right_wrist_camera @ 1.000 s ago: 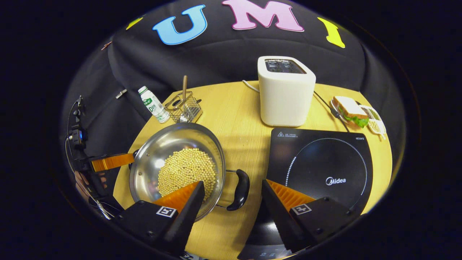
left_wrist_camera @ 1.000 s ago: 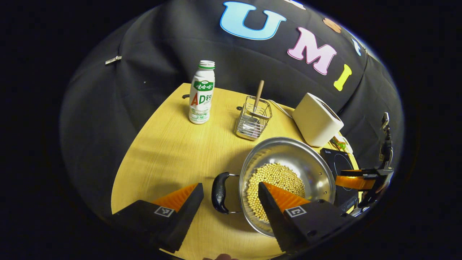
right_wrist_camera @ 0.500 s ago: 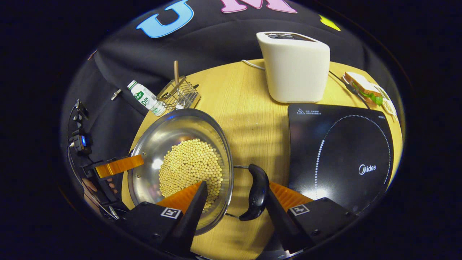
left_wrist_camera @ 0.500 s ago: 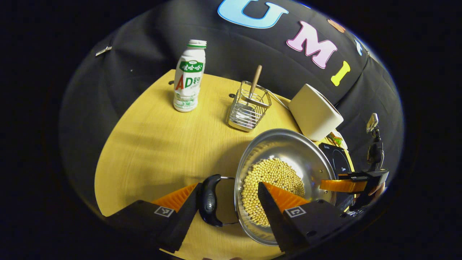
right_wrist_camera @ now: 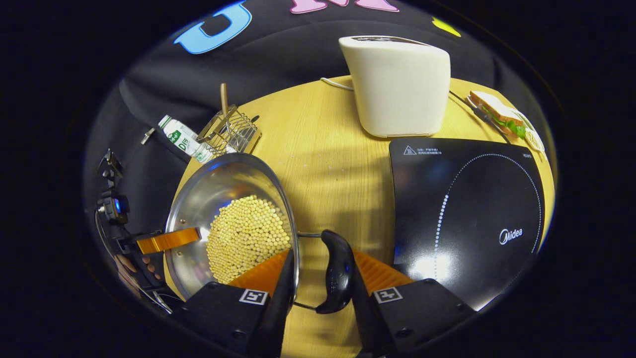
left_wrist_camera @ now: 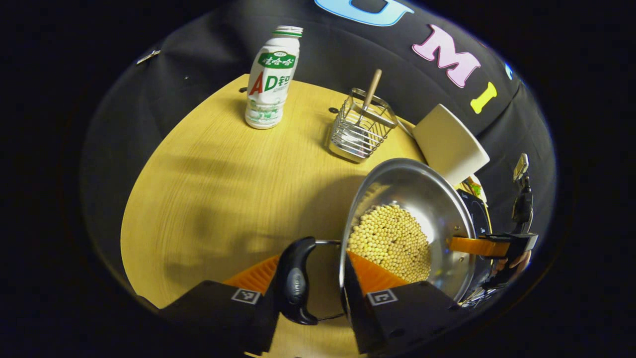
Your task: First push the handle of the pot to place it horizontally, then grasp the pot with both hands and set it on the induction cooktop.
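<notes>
We see the steel pot (right_wrist_camera: pixel 226 209), holding a heap of pale round beans (right_wrist_camera: pixel 246 233), at the near left part of the wooden table (right_wrist_camera: pixel 323 149), well left of the black induction cooktop (right_wrist_camera: pixel 467 209), with bare tabletop between the two. In the right gripper view the pot's black side handle (right_wrist_camera: pixel 338 271) lies between the two fingers of the right gripper (right_wrist_camera: pixel 320 278), whose jaws are drawn in close: the right finger touches the grip, the left one lies against the pot's rim, and we cannot tell whether both truly press on it. In the left gripper view the opposite black handle (left_wrist_camera: pixel 294 281) sits likewise between the fingers of the left gripper (left_wrist_camera: pixel 308 281), which is narrowed around it, one finger against the grip and the other against the pot wall; again we cannot tell if the hold is firm. In that view the pot (left_wrist_camera: pixel 422 199) appears tilted, beans (left_wrist_camera: pixel 392 241) gathered toward the lower side, though the lens may account for that. Beyond the pot stand a wire basket (left_wrist_camera: pixel 361 130) with a wooden-handled utensil, a white drink bottle (left_wrist_camera: pixel 271 77), and a cream toaster (right_wrist_camera: pixel 397 84) just behind the cooktop. A sandwich (right_wrist_camera: pixel 497 113) lies at the far right edge.
</notes>
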{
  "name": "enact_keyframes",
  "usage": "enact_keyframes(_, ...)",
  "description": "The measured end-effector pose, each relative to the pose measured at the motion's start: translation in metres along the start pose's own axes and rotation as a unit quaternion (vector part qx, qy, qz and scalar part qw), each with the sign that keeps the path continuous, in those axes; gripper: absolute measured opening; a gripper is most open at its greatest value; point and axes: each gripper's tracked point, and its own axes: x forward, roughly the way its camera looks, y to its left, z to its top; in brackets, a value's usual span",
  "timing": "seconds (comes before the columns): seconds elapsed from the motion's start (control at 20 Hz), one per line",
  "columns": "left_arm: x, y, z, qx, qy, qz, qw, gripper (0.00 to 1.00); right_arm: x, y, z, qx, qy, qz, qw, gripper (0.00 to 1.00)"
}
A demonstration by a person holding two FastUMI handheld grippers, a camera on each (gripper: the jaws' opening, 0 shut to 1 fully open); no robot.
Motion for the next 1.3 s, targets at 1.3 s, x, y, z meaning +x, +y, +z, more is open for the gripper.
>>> enact_keyframes(1.3,-0.038,-0.122,0.002,0.025,-0.009,-0.018,1.000,0.57,-0.111,-0.071,0.021,0.013,-0.031,-0.024,0.999,0.51)
